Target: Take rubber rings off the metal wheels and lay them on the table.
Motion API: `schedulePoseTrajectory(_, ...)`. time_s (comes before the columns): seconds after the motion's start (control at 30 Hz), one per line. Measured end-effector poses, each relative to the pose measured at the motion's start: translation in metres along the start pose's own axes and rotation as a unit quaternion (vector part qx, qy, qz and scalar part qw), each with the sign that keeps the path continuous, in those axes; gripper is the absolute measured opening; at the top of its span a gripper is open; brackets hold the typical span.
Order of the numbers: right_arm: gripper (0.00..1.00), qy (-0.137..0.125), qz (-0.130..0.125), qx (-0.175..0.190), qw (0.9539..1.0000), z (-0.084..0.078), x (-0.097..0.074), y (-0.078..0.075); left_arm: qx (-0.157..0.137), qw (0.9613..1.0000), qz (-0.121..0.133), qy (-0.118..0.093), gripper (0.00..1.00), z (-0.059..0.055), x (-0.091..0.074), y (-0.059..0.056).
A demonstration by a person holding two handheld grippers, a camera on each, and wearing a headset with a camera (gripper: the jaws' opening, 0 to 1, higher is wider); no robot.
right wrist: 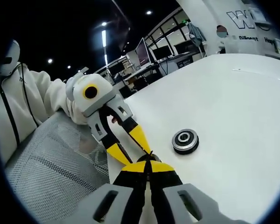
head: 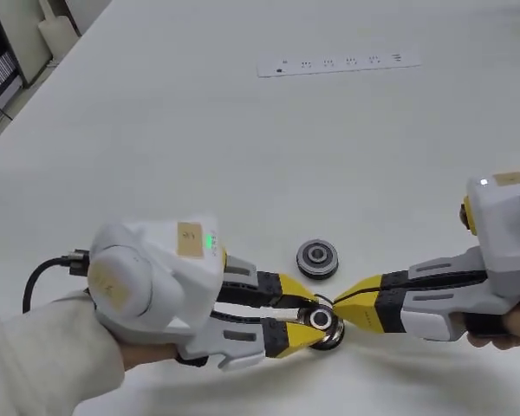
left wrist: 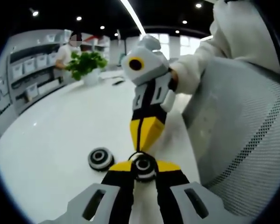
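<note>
A metal wheel with a black rubber ring (head: 325, 322) is clamped between the yellow jaws of my left gripper (head: 305, 317), low over the white table near its front edge. In the left gripper view that wheel (left wrist: 144, 164) sits between my left gripper's (left wrist: 143, 169) tips. My right gripper (head: 336, 303) comes in from the right, its jaws closed together on the ring at the wheel's upper edge; my right gripper (right wrist: 149, 163) hides the wheel in its own view. A second wheel (head: 317, 258) with its ring on lies flat just behind.
A white power strip (head: 338, 63) lies far back on the table (head: 156, 130). A grey mesh chair (left wrist: 242, 130) stands close by the table's near edge. A green plant (left wrist: 86, 63) and shelves stand far off.
</note>
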State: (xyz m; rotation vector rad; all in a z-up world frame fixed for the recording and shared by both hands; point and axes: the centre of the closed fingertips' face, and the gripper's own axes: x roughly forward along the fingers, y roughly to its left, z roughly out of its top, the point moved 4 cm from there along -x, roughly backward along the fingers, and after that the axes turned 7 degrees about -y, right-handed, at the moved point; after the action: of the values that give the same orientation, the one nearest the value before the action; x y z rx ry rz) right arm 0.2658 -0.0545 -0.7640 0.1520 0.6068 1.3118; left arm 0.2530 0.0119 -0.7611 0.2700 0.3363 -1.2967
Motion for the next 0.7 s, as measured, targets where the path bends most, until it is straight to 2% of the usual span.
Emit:
schedulePoseTrajectory(0.1, 0.00, -0.001, -0.001, 0.000, 1.0000, 0.001, -0.001, 0.000, -0.001, 1.0000, 0.004, -0.007, 0.20, 0.007, -0.004, 0.002)
schedulePoseTrajectory(0.3, 0.00, -0.010, -0.005, 0.003, 0.9999, 0.007, -0.004, 0.000, 0.003, 0.9998, 0.008, -0.020, 0.32, 0.019, -0.014, 0.005)
schedulePoseTrajectory(0.5, 0.00, -0.014, -0.007, 0.000, 0.9999, 0.010, -0.006, 0.002, 0.008, 0.9997, 0.011, -0.022, 0.41, 0.024, -0.023, 0.005)
schedulePoseTrajectory(0.7, 0.00, -0.015, -0.007, -0.002, 0.9999, 0.013, -0.008, 0.004, 0.003, 0.9992, 0.021, -0.033, 0.50, 0.031, -0.034, 0.008)
